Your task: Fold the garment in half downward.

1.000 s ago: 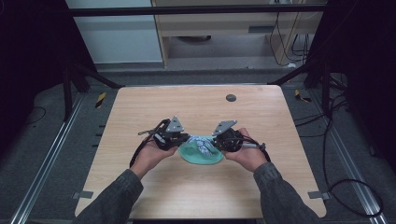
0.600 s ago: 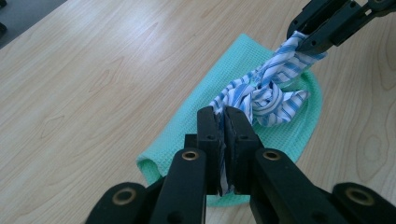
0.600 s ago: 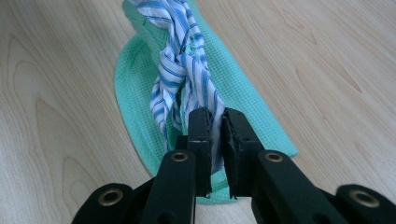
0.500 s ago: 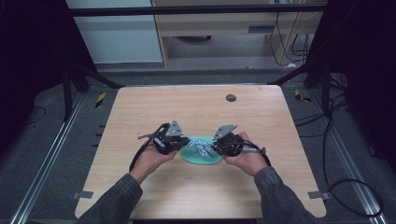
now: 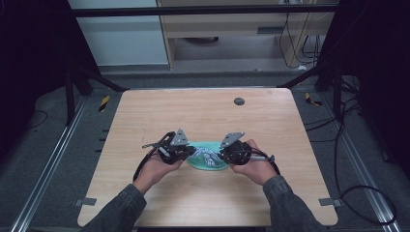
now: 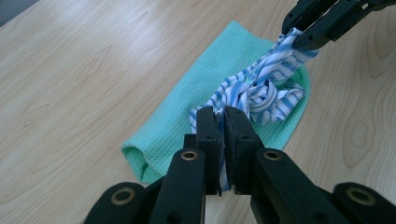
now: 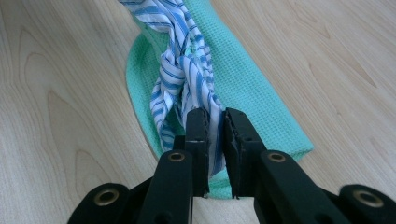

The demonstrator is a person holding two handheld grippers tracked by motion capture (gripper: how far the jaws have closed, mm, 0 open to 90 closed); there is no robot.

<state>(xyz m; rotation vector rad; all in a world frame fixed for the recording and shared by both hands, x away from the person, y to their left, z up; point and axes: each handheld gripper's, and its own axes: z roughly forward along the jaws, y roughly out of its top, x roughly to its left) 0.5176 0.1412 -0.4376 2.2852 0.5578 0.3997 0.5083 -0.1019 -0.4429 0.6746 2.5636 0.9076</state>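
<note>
A green waffle cloth (image 5: 209, 166) lies folded on the wooden table, near the person's side. On top of it rests a blue-and-white striped cloth (image 5: 208, 156), twisted into a loose knot. My left gripper (image 5: 193, 152) is shut on one end of the striped cloth (image 6: 261, 93), which is pinched between the pads (image 6: 223, 113) above the green cloth (image 6: 196, 88). My right gripper (image 5: 222, 155) is shut on the other end, and the fabric (image 7: 182, 74) runs out from between its fingertips (image 7: 215, 114) over the green cloth (image 7: 254, 93). The right gripper (image 6: 303, 33) also appears in the left gripper view, holding the far end.
A small dark round disc (image 5: 239, 101) sits near the table's far edge. Bare wood (image 5: 203, 121) stretches around the cloths. Dark frame posts stand at both sides, and cables (image 5: 358, 193) lie on the floor to the right.
</note>
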